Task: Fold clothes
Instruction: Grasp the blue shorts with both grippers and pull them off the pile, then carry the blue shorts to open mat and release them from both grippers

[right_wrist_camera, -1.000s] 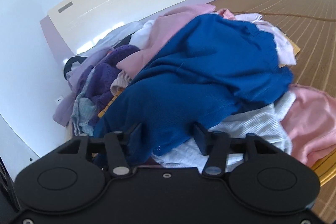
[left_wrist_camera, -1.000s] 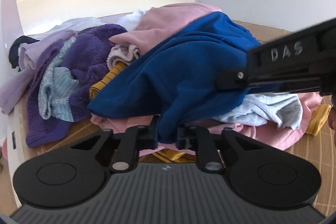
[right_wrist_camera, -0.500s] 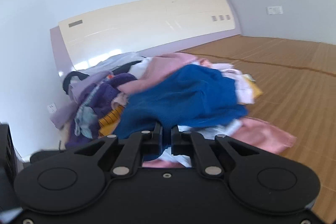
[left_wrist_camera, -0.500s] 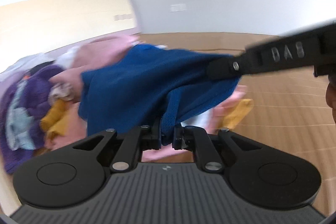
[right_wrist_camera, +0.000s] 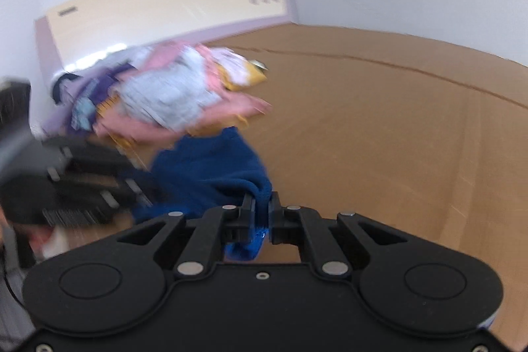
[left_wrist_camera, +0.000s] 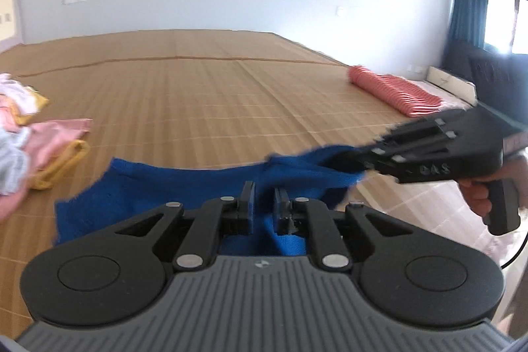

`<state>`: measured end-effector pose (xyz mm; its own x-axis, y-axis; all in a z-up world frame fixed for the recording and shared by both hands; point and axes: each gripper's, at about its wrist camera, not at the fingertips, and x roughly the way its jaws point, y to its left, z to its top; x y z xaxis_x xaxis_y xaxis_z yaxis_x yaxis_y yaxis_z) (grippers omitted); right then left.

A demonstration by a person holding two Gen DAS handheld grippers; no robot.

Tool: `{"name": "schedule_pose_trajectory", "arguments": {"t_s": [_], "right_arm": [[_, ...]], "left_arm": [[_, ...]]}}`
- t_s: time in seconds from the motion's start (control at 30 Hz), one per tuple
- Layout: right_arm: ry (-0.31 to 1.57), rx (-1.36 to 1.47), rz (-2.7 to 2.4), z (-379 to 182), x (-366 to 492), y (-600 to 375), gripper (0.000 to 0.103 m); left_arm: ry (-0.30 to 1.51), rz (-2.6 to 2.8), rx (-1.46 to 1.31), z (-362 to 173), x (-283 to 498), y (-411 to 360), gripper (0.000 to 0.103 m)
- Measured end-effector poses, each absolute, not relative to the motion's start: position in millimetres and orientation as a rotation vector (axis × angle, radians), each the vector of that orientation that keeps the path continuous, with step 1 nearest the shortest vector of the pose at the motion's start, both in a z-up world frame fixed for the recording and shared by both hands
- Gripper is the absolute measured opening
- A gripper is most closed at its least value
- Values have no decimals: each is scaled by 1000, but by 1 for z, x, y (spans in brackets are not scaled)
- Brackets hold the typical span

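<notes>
Here the left gripper (left_wrist_camera: 264,203) was clenched on the blue garment (left_wrist_camera: 171,187), and the right gripper (right_wrist_camera: 262,213) pinched another bunched edge of it. The cloth hung between them above the woven bed mat (left_wrist_camera: 231,94). The clothes pile (right_wrist_camera: 158,94) lay beside it, blurred, near the headboard (right_wrist_camera: 165,5).

We find bright, even daylight; the window (left_wrist_camera: 514,18) glares at the left view's right edge. Fisheye bending curves both frames' margins. Motion blur smears the clothes pile (right_wrist_camera: 158,94) in the right view; shadows are faint.
</notes>
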<state>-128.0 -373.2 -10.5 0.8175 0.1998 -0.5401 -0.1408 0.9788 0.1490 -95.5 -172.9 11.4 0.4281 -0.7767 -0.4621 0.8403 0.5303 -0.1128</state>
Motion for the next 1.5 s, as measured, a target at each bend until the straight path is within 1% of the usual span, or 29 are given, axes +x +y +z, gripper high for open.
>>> {"name": "schedule_pose_trajectory", "arguments": {"t_s": [0.17,0.3,0.33,0.37,0.43,0.5,0.53,0.6,0.67,0.7,0.73,0.77,0.8,0.83,0.9,0.93,0.97,1.0,1.03,1.1,1.17,1.27,1.3,1.37,1.4,1.43,1.5], "right_arm": [[624,101,11,-29,-205,-428,8],[681,104,-99,-44,-258,-464,9],[710,82,-117,-48,-266,-466,13],[737,45,-148,-50,-273,-465,29],[736,-60,-213,-48,-285,-457,51],[685,-132,-208,-37,-290,-442,50],[661,-155,-186,-31,-290,-434,51],[629,-165,-89,-21,-284,-417,56],[603,-146,67,-13,-271,-394,66],[597,-125,145,-12,-263,-384,69],[595,-102,218,-14,-254,-375,72],[596,-89,267,-18,-244,-365,72],[600,-91,285,-24,-230,-355,72],[604,-92,303,-31,-217,-346,72],[606,-110,277,-47,-190,-333,65],[608,-114,260,-55,-180,-330,55],[615,-109,252,-63,-175,-332,38],[616,-89,251,-68,-172,-334,26],[610,-51,258,-69,-172,-340,11],[581,44,259,-63,-175,-354,9],[530,110,224,-45,-185,-379,8],[445,190,114,-20,-203,-423,7],[411,229,62,-14,-212,-441,7],[368,289,-75,-16,-221,-477,7],[371,300,-155,-19,-225,-491,8],[386,302,-225,-23,-226,-501,12],[427,289,-283,-28,-226,-512,12]], "left_arm": [[527,-1049,136,12,-106,-192,14],[526,-1058,210,7,-121,-213,14],[525,-1059,229,6,-123,-218,14],[525,-1059,247,5,-126,-223,14],[532,-1060,265,2,-130,-229,14],[544,-1056,270,0,-133,-236,14],[546,-1053,276,-2,-131,-240,14],[550,-1046,290,-5,-130,-245,15],[553,-1033,293,-8,-126,-252,15],[557,-1026,291,-9,-124,-252,20],[560,-1019,288,-10,-121,-252,28],[563,-1011,284,-11,-117,-253,32],[566,-1004,281,-12,-114,-253,39],[568,-997,282,-13,-111,-253,42],[575,-989,283,-16,-108,-253,42],[580,-988,282,-17,-106,-252,42],[585,-986,280,-18,-104,-253,42],[589,-985,276,-18,-102,-253,42],[591,-980,269,-18,-100,-252,42],[581,-967,246,-16,-96,-251,42],[567,-969,212,-11,-93,-249,43],[560,-999,160,-5,-91,-246,45],[564,-1011,156,-6,-92,-247,48],[574,-1033,166,-8,-94,-250,48],[578,-1042,181,-9,-96,-253,48],[579,-1047,195,-10,-98,-255,48],[568,-1049,217,-10,-102,-258,48]]}}
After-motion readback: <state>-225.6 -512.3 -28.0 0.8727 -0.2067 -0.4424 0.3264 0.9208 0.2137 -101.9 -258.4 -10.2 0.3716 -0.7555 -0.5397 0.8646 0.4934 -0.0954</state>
